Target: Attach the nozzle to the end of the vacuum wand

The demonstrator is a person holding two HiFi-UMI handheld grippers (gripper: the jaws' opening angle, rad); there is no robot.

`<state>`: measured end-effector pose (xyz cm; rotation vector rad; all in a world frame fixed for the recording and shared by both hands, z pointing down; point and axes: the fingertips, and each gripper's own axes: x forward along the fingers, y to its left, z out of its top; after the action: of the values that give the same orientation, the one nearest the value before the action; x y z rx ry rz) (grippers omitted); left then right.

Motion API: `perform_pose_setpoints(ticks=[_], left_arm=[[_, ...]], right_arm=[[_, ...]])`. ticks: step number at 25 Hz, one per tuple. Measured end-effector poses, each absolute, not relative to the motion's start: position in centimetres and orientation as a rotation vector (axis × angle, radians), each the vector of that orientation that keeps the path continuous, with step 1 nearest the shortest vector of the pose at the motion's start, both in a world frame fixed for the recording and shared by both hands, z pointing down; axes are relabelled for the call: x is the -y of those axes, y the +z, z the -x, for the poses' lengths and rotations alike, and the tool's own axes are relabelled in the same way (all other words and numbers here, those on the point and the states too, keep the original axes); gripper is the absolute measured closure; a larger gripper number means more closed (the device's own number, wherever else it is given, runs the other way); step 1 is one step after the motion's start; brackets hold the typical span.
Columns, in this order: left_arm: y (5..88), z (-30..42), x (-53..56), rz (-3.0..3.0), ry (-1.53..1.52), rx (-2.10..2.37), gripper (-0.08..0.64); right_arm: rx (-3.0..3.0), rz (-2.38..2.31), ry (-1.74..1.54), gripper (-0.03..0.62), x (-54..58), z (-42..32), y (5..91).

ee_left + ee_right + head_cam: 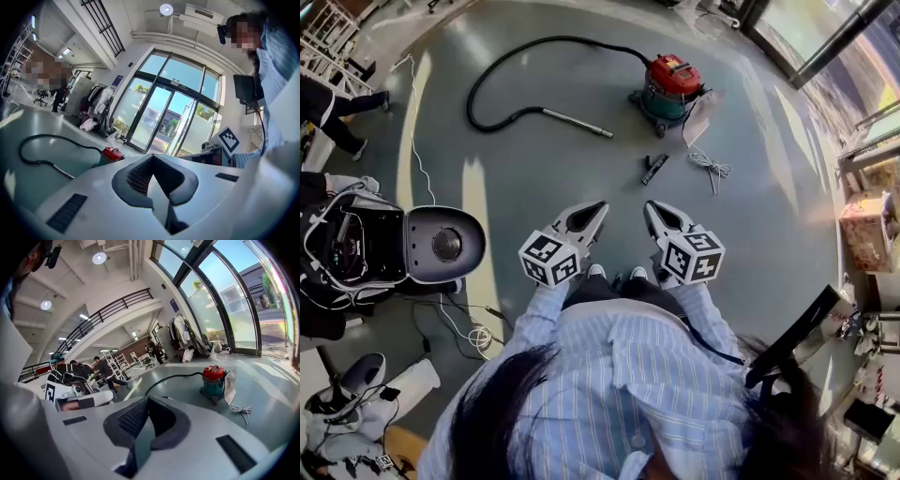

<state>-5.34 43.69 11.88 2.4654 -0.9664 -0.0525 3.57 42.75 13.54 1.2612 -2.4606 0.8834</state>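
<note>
Floor: smooth grey-green polished floor (534,173), crossed by pale bands of sunlight.
Windows: tall dark-framed glass wall with glass doors (159,117); bright daylight and blue sky outside.
Ceiling: white, with a round ceiling lamp (166,9) lit.
Upper level: white gallery with black railing (110,310).
By the glass: rack of hanging clothes (97,101).

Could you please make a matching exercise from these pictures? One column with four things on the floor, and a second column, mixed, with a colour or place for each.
Things:
1. vacuum cleaner
2. hose
3. nozzle
4. cord

Descriptions:
A. white, bundled, just right of the nozzle
B. red lid, green body
C. black, curving in a wide loop
D. short, black, lying apart from the wand

Pairs: 1-B, 2-C, 3-D, 4-A
</note>
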Motion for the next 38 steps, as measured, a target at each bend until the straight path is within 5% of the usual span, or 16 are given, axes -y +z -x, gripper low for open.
perform_pose_setpoints(ticks=[20, 38], left_arm=[[16.7, 11.5, -41.6, -2.408, -0.041, 0.894, 0.557], [21.6, 7.2, -29.4, -2.341, 0.065, 0.844, 0.557]], right_arm=[[2.485, -1.384, 1.064, 0.586, -39.9, 0.3, 16.4], [2.345, -1.429, 1.169, 0.586, -26.4, -7.2, 23.3]])
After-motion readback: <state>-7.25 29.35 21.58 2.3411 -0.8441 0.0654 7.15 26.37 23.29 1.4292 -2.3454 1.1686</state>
